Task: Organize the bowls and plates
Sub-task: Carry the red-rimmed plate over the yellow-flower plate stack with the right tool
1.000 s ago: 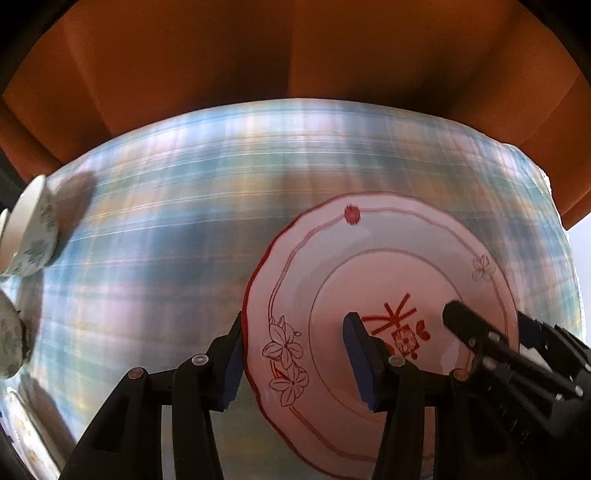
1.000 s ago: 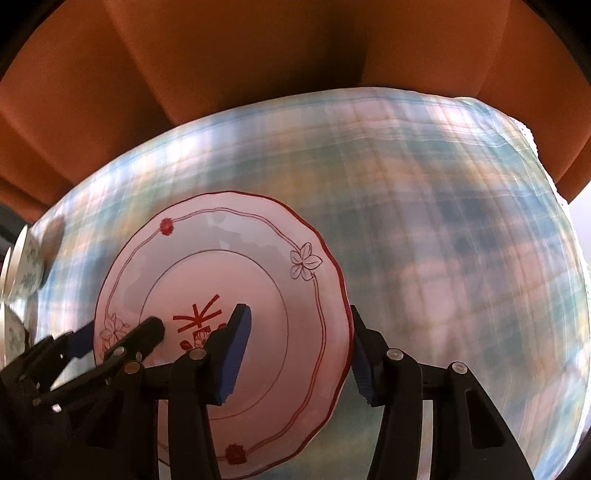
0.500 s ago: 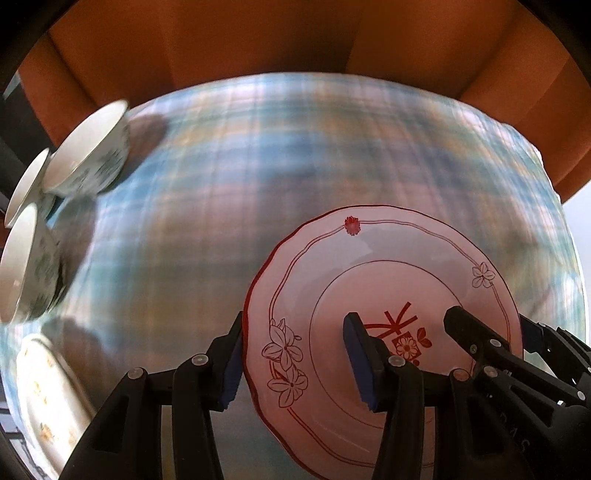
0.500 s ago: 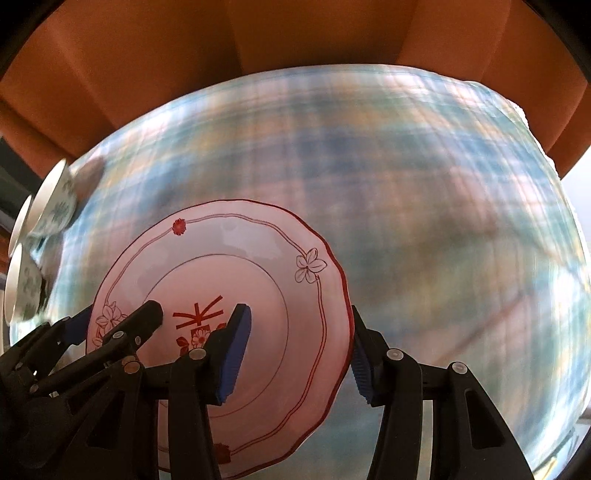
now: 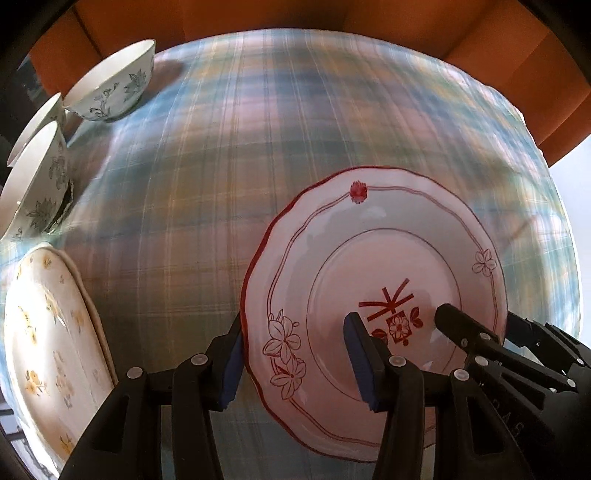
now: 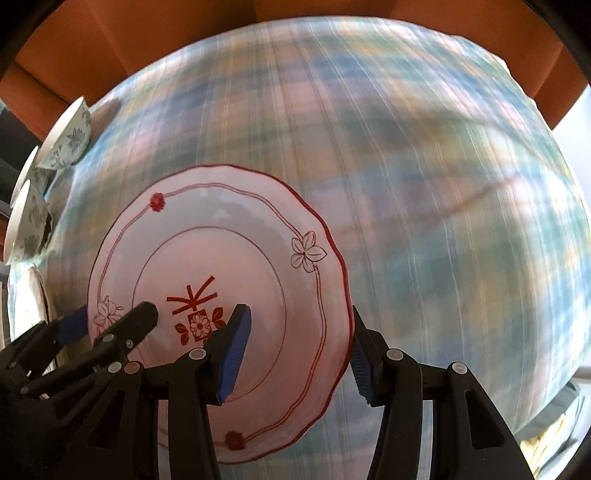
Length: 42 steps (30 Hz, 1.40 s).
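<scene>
The red-trimmed plate (image 5: 373, 258) is held between both grippers over the plaid-clothed surface (image 5: 258, 129), which is blurred. The left gripper (image 5: 299, 360) straddles the plate's left rim, one blue pad (image 5: 360, 363) on its face and the other outside the scalloped edge, clamped on it. The right gripper (image 6: 295, 354) straddles the right rim in the same way, holding the same plate (image 6: 218, 266). At the far left stand three floral bowls; the farthest bowl (image 5: 110, 83) sits upright on the cloth. At the near left lies a yellow-flowered plate (image 5: 48, 332), apart from the held plate. An orange wall (image 5: 258, 18) rises behind.
</scene>
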Each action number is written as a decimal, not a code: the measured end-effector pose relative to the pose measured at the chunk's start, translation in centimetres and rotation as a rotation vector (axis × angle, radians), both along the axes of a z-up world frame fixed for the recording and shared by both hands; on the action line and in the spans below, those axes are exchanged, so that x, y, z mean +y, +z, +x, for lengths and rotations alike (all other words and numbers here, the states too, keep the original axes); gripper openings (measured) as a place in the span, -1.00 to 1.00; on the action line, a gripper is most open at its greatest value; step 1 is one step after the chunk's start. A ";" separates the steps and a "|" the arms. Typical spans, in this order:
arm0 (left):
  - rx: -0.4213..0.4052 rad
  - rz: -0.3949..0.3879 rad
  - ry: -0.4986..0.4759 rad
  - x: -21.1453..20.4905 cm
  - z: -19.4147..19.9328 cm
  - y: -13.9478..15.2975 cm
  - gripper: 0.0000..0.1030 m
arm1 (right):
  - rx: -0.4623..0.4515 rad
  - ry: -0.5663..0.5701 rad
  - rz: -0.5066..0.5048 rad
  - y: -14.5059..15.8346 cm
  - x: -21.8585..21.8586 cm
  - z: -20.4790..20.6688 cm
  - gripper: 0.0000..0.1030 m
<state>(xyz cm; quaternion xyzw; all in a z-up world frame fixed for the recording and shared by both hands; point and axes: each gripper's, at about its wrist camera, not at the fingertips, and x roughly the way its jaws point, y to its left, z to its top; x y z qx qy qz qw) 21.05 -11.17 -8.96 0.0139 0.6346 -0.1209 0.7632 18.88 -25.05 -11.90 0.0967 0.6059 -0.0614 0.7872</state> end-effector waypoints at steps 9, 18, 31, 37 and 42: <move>-0.019 0.053 0.089 -0.8 0.2 -0.1 0.10 | -0.040 0.131 -0.049 0.3 0.2 1.9 0.07; 0.013 0.151 0.193 -2.2 1.0 0.1 0.09 | 0.014 0.215 0.034 0.0 -0.7 4.2 -0.03; -0.009 0.113 0.154 -0.4 0.2 1.2 0.09 | -0.004 0.153 0.027 1.6 -0.3 1.7 -0.03; -0.045 0.074 0.102 2.3 -0.4 3.4 0.09 | -0.038 0.082 -0.001 3.8 1.8 0.1 -0.03; -0.082 0.036 0.075 5.4 -0.1 5.1 0.09 | -0.080 0.040 -0.029 6.0 5.0 -0.9 -0.03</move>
